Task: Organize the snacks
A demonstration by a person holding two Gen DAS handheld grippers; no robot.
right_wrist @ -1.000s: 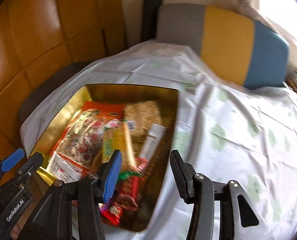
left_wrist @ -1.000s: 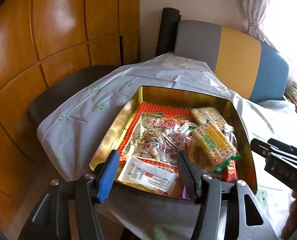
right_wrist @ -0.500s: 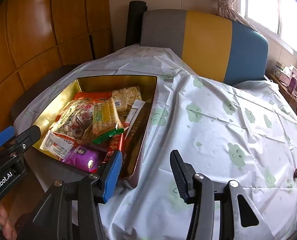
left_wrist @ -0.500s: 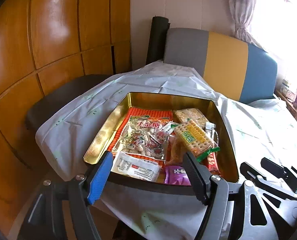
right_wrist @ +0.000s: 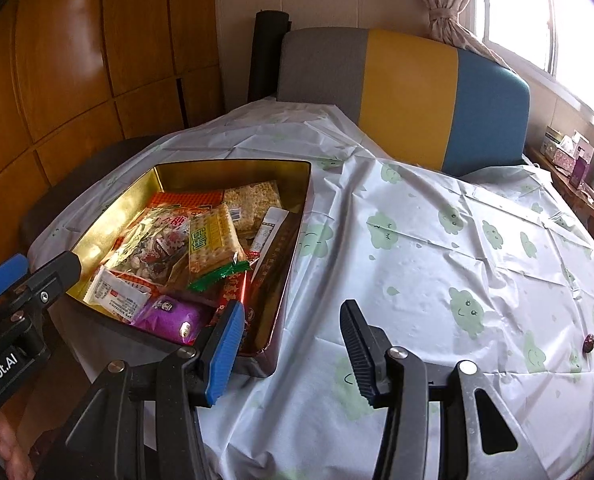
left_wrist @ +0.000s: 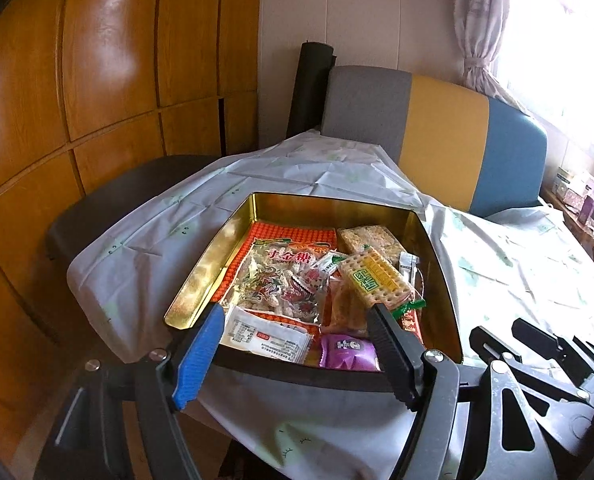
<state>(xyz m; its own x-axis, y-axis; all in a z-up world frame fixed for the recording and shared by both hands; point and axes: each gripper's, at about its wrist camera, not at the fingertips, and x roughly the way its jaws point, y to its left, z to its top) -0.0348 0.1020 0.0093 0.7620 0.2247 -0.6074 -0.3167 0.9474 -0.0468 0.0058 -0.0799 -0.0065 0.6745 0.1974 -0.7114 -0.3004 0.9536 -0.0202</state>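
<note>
Right wrist: cloud-print tablecloth [right_wrist: 437,240], tricolour chair [right_wrist: 409,92]

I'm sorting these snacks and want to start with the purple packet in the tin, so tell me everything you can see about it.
The purple packet is a small, puffy pillow pack of glossy plastic, with a white label patch bearing dark print too small to read. It looks sealed and lies flat at the near edge of the gold tin, beside a white packet and against red wrappers. Both grippers are open and neither touches it.
</note>
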